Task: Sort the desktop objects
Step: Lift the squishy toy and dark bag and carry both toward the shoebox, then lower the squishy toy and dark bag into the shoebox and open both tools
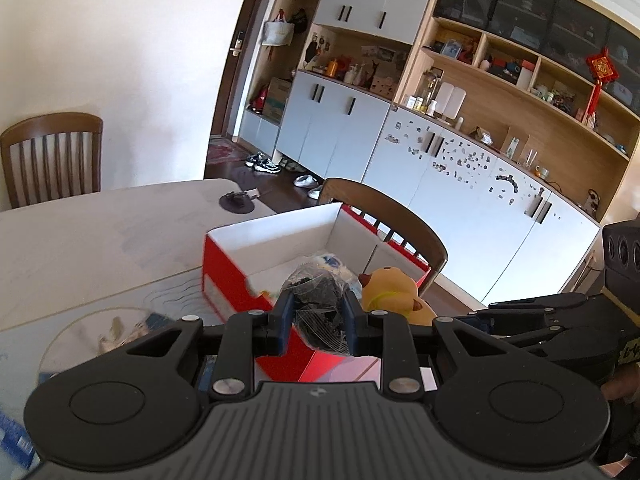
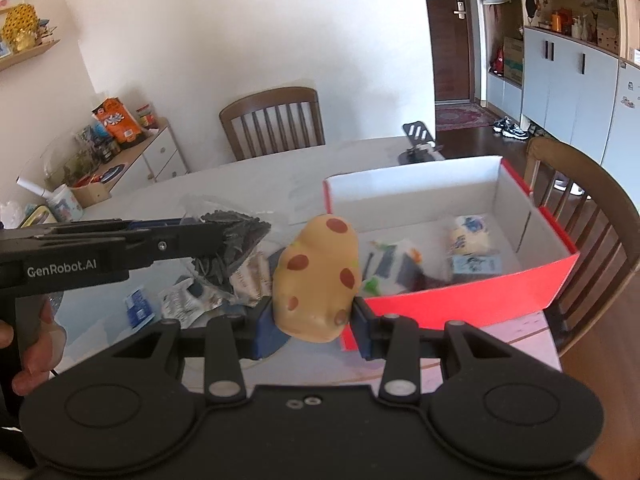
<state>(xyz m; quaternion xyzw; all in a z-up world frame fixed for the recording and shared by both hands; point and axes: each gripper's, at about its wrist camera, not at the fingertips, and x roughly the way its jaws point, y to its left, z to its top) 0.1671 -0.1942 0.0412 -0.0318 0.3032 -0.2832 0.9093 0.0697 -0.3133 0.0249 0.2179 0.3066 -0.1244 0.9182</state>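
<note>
Left gripper (image 1: 318, 316) is clamped on a clear bag of dark bits (image 1: 320, 308); right gripper (image 2: 314, 320) pinches a yellow spotted toy (image 2: 318, 276). Both are held just short of the red box (image 2: 460, 304), probably for dropping in with the items already sorted there.

Each camera sits just behind its own claw and looks forward and down at the table (image 1: 100, 232); both are very close; both views share the red box (image 1: 224, 268), in the middle of the left view and right of middle in the right view (image 2: 460, 304).
</note>
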